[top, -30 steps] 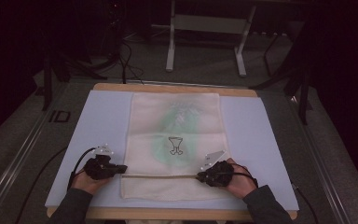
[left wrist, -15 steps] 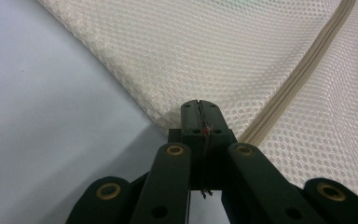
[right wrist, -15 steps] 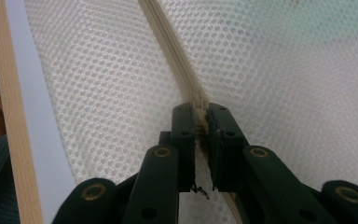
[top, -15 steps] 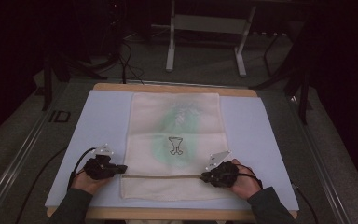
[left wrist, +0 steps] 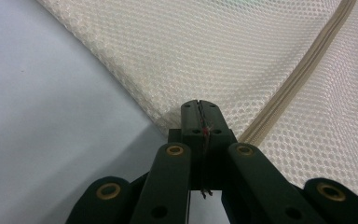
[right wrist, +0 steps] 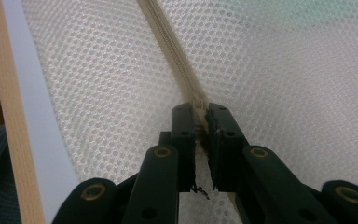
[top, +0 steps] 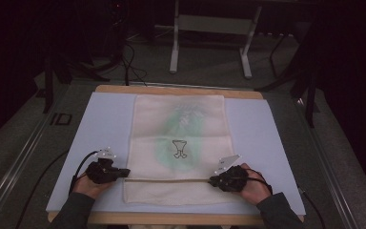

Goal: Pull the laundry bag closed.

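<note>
A cream mesh laundry bag [top: 178, 148] lies flat in the middle of a pale blue mat [top: 100, 129], a green garment showing faintly through it; its zipper [top: 167, 180] runs across the near end. The left gripper [top: 124, 173] is pinched on the bag's left edge at the zipper's end, its jaws pressed together on the mesh [left wrist: 242, 60]; the right gripper [top: 212, 180] is clamped on the zipper's other end [right wrist: 196, 100]. The mat covers a wooden table [top: 171, 89]; beyond it, grey floor [top: 209, 62], cables and a metal stand [top: 209, 24] in a dark room.
</note>
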`<state>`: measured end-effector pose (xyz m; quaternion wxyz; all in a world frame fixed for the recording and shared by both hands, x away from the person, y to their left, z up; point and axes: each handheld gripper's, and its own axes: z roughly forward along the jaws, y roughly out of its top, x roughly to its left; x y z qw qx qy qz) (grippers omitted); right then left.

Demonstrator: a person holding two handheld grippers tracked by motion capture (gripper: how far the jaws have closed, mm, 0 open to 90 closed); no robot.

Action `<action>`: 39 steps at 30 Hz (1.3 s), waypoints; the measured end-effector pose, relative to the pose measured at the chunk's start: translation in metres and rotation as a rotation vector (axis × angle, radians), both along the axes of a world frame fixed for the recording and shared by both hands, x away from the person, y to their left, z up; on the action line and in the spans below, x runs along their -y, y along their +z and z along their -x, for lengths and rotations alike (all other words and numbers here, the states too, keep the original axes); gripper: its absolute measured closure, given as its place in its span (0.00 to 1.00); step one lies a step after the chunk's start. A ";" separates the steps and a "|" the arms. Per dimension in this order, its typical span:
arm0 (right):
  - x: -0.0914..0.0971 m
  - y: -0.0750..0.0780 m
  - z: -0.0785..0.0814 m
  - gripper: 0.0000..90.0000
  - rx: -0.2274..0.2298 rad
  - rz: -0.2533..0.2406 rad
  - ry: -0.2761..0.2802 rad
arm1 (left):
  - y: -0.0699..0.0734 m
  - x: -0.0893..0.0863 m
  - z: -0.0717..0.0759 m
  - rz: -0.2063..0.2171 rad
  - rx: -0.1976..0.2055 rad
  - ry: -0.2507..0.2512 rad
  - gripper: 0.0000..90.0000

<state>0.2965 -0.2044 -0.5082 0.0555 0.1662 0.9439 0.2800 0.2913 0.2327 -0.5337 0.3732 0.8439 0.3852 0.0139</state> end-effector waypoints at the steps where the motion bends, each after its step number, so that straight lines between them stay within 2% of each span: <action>1: 0.001 0.000 0.000 0.91 0.002 0.005 -0.001 | 0.000 0.000 0.000 0.000 0.000 0.000 1.00; 8: 0.005 0.000 0.000 0.91 -0.001 0.006 -0.008 | 0.000 0.000 0.000 0.000 0.000 0.000 1.00; 39: 0.048 0.002 0.000 0.91 -0.003 0.010 -0.080 | 0.000 0.001 0.000 0.001 -0.001 0.003 1.00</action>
